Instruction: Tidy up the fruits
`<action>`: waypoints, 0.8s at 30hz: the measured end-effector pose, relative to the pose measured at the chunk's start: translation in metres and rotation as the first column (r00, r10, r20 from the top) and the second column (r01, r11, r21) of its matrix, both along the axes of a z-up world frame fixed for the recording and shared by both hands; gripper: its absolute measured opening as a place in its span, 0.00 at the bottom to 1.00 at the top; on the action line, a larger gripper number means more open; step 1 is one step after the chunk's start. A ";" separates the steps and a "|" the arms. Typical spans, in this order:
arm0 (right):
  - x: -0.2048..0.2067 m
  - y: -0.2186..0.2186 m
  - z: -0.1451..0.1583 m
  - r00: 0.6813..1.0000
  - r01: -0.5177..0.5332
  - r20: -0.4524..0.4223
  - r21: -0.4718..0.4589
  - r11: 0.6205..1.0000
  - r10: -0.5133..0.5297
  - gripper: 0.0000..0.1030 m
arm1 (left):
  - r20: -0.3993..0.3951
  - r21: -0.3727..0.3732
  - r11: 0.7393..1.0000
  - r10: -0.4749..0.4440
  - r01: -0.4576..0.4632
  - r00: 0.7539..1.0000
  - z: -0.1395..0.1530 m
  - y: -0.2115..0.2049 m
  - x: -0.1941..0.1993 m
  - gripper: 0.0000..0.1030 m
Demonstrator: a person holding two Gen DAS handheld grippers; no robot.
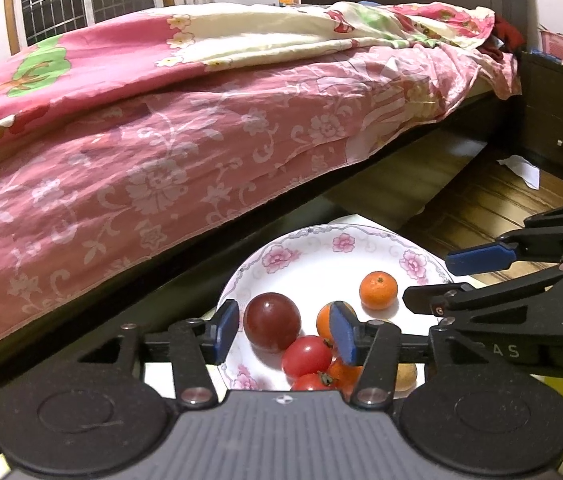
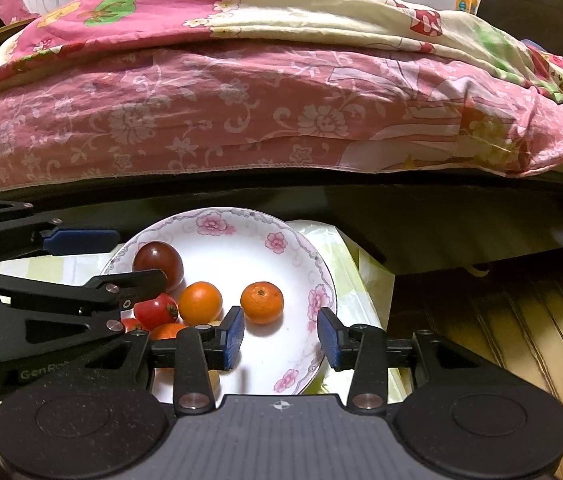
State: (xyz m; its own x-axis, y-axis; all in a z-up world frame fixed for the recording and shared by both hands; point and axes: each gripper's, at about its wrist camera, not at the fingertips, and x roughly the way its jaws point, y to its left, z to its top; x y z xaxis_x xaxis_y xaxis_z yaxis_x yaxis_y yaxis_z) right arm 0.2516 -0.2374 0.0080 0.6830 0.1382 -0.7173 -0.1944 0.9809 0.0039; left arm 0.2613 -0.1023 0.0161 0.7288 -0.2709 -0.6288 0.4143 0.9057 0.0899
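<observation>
A white plate with a pink flower rim [image 1: 281,258] [image 2: 211,224] holds a dark red round fruit [image 1: 271,320] [image 2: 159,262], two red tomatoes [image 1: 306,356] [image 2: 156,310] and several small oranges [image 1: 378,290] [image 2: 261,302]. My left gripper [image 1: 284,330] [image 2: 142,256] is open over the plate's left side. The dark red fruit lies between its blue pads [image 1: 227,330], and they do not press on it. My right gripper [image 2: 281,338] [image 1: 427,278] is open over the plate's right side with nothing between its pads. One orange sits just beyond its left pad [image 2: 233,338].
The plate rests on a small table with a pale yellow-green cover [image 2: 361,280]. A bed with a pink floral sheet [image 1: 161,160] and a dark frame rises close behind. A dark nightstand [image 1: 561,120] and wooden floor [image 1: 481,208] lie to the right.
</observation>
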 end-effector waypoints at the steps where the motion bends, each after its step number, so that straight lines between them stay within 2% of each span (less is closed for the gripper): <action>1: -0.001 0.000 0.000 1.000 0.002 0.001 0.001 1.000 -0.002 0.36 | 0.003 0.000 1.000 0.003 -0.003 1.000 0.000 0.000 -0.001 0.61; 16: -0.022 -0.010 0.006 0.999 0.047 0.004 0.024 0.999 -0.047 0.40 | 0.022 0.011 0.998 0.067 -0.067 0.998 0.001 0.000 -0.022 0.84; 24: -0.040 -0.015 0.014 0.997 0.079 -0.005 0.069 0.994 -0.079 0.40 | 0.016 -0.030 0.996 0.087 -0.086 0.996 0.010 0.005 -0.043 0.87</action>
